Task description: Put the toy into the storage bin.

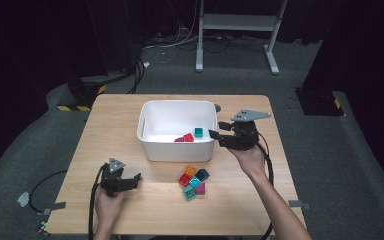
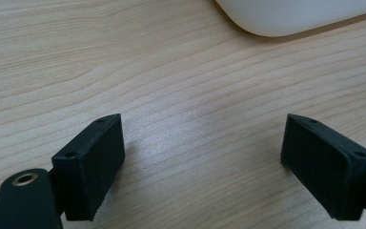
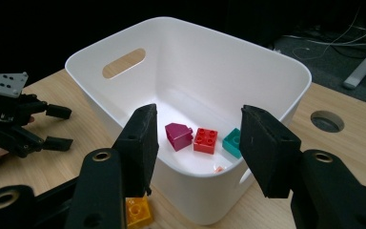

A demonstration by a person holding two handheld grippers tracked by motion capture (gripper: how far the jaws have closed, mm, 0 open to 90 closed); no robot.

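A white bin (image 1: 178, 103) stands mid-table holding a magenta brick (image 3: 178, 135), a red brick (image 3: 205, 140) and a teal brick (image 3: 232, 142). My right gripper (image 1: 219, 130) hovers at the bin's right wall, open and with nothing in it; in the right gripper view its jaws (image 3: 198, 143) frame the bricks inside the bin (image 3: 276, 57). A cluster of several bricks (image 1: 193, 181) lies on the table in front of the bin, an orange one (image 3: 138, 211) among them. My left gripper (image 1: 136, 180) rests low at the front left, open over bare wood (image 2: 209, 162).
The wooden table (image 1: 120, 120) has a round cable hole (image 3: 327, 121) behind the bin's right corner. A corner of the bin (image 2: 295, 16) lies ahead of the left gripper. Cables and a white desk frame (image 1: 237, 22) stand on the floor beyond.
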